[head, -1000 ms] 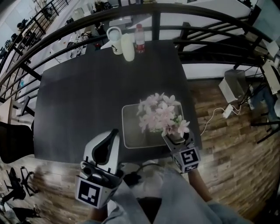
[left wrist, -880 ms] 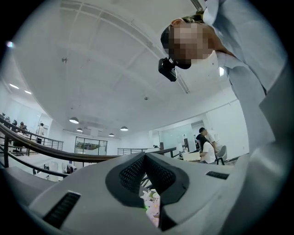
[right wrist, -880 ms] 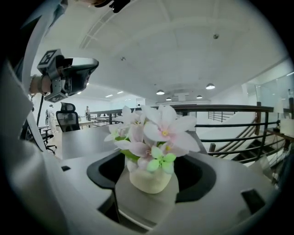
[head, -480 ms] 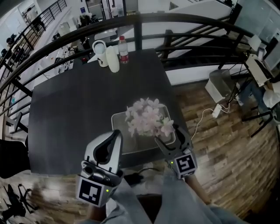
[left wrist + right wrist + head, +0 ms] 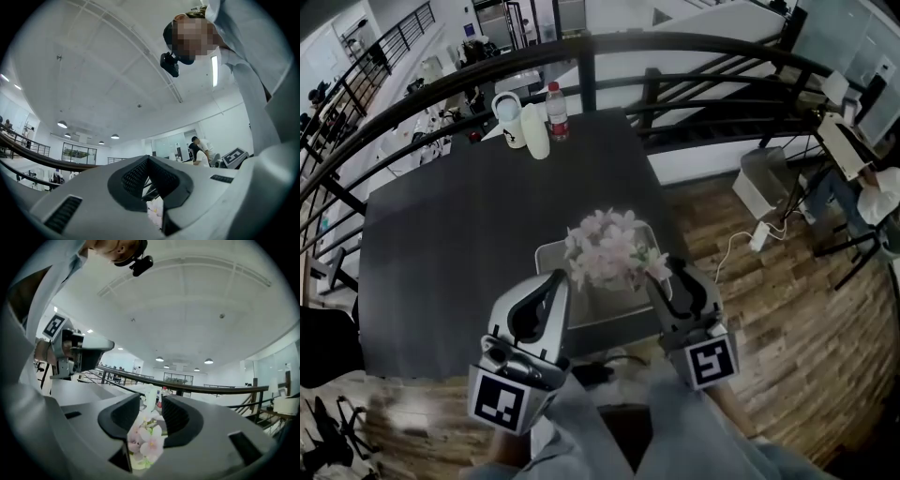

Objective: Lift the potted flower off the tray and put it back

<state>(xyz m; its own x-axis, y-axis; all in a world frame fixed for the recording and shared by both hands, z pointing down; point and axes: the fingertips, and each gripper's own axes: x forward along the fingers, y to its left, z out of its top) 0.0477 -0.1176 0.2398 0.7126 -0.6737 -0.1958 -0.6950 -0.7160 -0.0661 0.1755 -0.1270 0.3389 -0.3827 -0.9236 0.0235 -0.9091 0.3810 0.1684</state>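
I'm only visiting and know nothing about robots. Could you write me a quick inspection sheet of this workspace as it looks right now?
Surface: dark table, seen from above.
Job's things: potted flower, its pink blooms over the grey tray; the pot is hidden.
Clutter: white cup, water bottle and pale tumbler grouped at the table's far edge.
Grippers: left gripper has its jaws together and holds nothing. Right gripper has its jaws apart; they have just been closing, with blooms in the gap and no clear pinch.
Cables: white cable and plug on the wooden floor, right of the table.
Surroundings: dark railing; a seated person at far right.
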